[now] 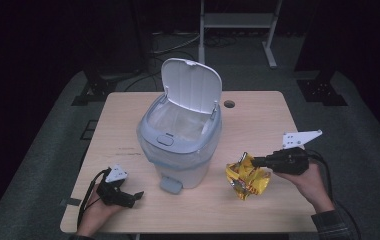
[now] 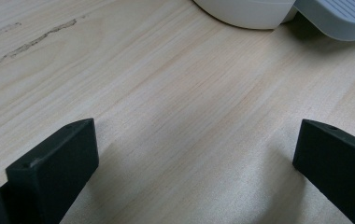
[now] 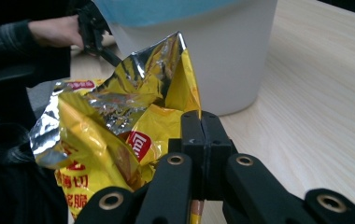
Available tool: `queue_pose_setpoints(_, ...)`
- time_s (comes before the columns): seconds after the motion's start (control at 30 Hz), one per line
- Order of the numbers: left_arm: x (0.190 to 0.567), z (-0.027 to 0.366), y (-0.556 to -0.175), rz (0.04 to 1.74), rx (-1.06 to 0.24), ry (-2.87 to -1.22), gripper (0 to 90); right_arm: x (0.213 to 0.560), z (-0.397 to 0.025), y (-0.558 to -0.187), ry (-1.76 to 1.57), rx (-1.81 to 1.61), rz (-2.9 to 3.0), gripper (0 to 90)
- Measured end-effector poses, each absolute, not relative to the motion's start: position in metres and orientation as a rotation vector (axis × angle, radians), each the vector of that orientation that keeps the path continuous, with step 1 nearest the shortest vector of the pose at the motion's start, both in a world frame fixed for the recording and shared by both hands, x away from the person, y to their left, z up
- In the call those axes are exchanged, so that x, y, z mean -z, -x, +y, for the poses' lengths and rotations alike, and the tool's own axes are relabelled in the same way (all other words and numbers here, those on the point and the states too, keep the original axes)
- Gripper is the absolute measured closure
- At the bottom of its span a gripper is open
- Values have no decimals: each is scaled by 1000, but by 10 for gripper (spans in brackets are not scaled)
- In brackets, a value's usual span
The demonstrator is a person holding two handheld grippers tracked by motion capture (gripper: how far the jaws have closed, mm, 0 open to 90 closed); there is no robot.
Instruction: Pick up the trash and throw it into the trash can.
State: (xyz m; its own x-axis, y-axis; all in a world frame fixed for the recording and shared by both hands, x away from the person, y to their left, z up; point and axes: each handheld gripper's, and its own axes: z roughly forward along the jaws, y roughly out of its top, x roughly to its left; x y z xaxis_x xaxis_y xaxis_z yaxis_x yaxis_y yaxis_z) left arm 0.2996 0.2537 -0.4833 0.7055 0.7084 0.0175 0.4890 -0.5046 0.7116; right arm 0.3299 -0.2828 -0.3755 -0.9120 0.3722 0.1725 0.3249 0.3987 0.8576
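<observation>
Nearest the camera, at the near left of the tabletop (image 1: pixel 258 107), the left tongs (image 1: pixel 137 195) rest low with their jaws spread wide and nothing between them. They point toward the foot pedal (image 1: pixel 170 184) of the bin, a position that keeps them clear of the work yet close enough to steady the bin or press the pedal if required.

At the near right, the right tongs (image 1: pixel 254 161) are clenched on the upper edge of a crumpled yellow snack bag (image 1: pixel 247 180). The right gripper view shows both jaws pressed together on the foil. A pinch at the edge lets the bag hang below the tongs, so it can be carried without spilling. The bag sits just right of the bin, low over the tabletop; whether it touches the surface cannot be determined.

Farther back, at centre, stands the white bin (image 1: pixel 183 142) with its lid (image 1: pixel 191 85) swung upright and a liner over the rim. The open mouth is ready to receive the bag, which is judged to be the next step.
</observation>
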Motion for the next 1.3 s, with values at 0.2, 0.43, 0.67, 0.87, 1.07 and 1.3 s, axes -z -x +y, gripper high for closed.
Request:
queue_pose_setpoints(0.2, 483, 254, -300, 908, -403, -2206, 0, 364, -285, -334, -615, -1610, 2587, 899)
queue_pose_setpoints(0.43, 483, 254, -300, 907, -402, -2207, 0, 348, -285, -338, -575, -1680, 2578, 899)
queue_pose_setpoints(0.67, 484, 254, -300, 907, -403, -2205, 0, 331, -280, -343, -531, -1710, 2577, 899)
queue_pose_setpoints(0.87, 484, 254, -300, 907, -404, -2205, 0, 319, -276, -348, -499, -1749, 2569, 899)
queue_pose_setpoints(1.07, 484, 254, -300, 907, -403, -2204, 0, 303, -274, -353, -465, -1790, 2545, 900)
queue_pose_setpoints(1.3, 484, 254, -300, 907, -403, -2205, 0, 284, -274, -358, -444, -1817, 2523, 900)
